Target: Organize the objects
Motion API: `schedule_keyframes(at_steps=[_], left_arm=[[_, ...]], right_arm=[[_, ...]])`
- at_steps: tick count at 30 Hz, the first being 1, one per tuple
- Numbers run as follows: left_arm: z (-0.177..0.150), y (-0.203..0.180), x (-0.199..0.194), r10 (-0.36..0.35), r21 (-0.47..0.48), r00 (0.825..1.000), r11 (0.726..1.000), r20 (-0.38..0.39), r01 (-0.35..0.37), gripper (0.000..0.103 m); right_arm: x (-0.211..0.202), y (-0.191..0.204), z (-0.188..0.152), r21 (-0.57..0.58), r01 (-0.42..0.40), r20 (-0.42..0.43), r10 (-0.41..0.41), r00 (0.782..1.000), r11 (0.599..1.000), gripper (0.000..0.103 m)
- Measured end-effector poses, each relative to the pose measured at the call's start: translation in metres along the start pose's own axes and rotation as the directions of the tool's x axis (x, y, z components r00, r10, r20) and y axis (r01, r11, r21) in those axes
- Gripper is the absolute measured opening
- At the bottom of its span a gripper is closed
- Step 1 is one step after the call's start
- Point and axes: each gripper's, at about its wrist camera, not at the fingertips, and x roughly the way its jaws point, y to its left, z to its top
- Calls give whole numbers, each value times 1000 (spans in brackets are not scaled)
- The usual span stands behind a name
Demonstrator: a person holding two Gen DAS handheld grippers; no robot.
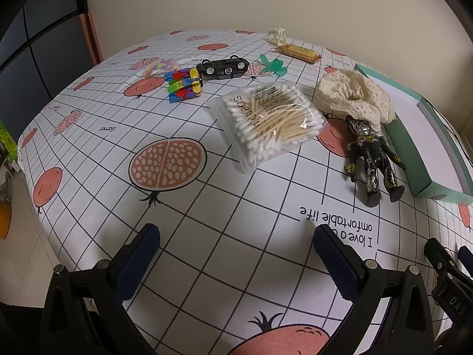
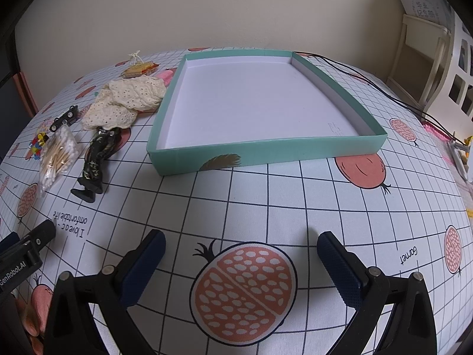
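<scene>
Both grippers hover above the table with fingers spread wide and nothing between them: the left gripper [image 1: 236,239] fills the bottom of the left wrist view, the right gripper [image 2: 241,245] the bottom of the right wrist view.

Under them lies a white tablecloth [image 2: 266,195] printed with a dark grid, salmon pomegranates and lines of lettering. A plain cream wall [image 2: 207,9] rises behind the table. At the upper right of the right wrist view stands a pale wooden rack [image 2: 419,59], and thin black cables [image 2: 384,88] trail across the cloth beside it.

A shallow teal box [image 2: 310,148] sits in the centre of the right wrist view, its white floor bare and a brown feather printed on its near wall.

Everything else is scattered at the box's left. A crumpled cream lace cloth [image 1: 354,94] lies against the box. Just below it in the frame lies a black and gold figure [image 1: 372,153], head touching the lace. A clear bag of cotton swabs [image 1: 266,121] with wooden sticks sits mid-frame in the left wrist view. Higher up are a multicoloured block toy [image 1: 184,84], a black toy car [image 1: 224,66] resting on its roof, a pastel braided loop [image 1: 159,66], a green plastic clip [image 1: 273,65], a yellow wrapped snack [image 1: 300,51] and a cream clip [image 1: 277,36] near the far edge.
</scene>
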Motion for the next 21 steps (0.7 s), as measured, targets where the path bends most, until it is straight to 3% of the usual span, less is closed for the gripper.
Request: schedule_keyframes(at_steps=[21], left_arm=[[0, 0, 0, 3, -5, 1000, 1000, -1, -3, 103]], right_arm=[[0, 0, 0, 1, 1, 1, -1, 1000, 1000, 103]])
